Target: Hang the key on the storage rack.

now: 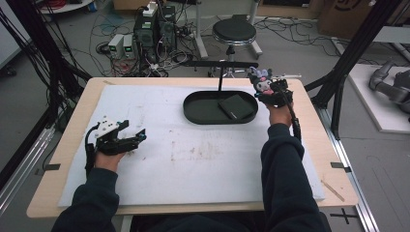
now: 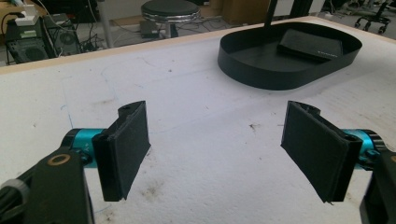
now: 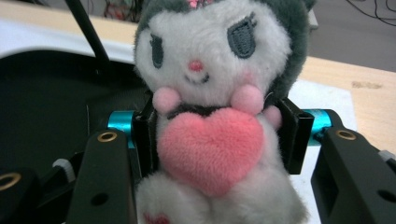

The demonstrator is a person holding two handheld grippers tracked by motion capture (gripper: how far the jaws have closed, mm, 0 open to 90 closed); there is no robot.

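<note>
In the right gripper view the plush toy point(image 3: 210, 116) loses its ear tips and feet to the picture's edges, and it hides much of the black tray point(image 3: 46, 107) behind it.

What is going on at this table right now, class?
A person works at a table covered by a white mat, with a two-jaw gripper in each hand. The right gripper is closed on a plush toy with a pink heart, holding it beside the right end of a black oval tray. A flat black case lies in that tray. The left gripper rests over the mat at the left, its jaws open with nothing between them.
</note>
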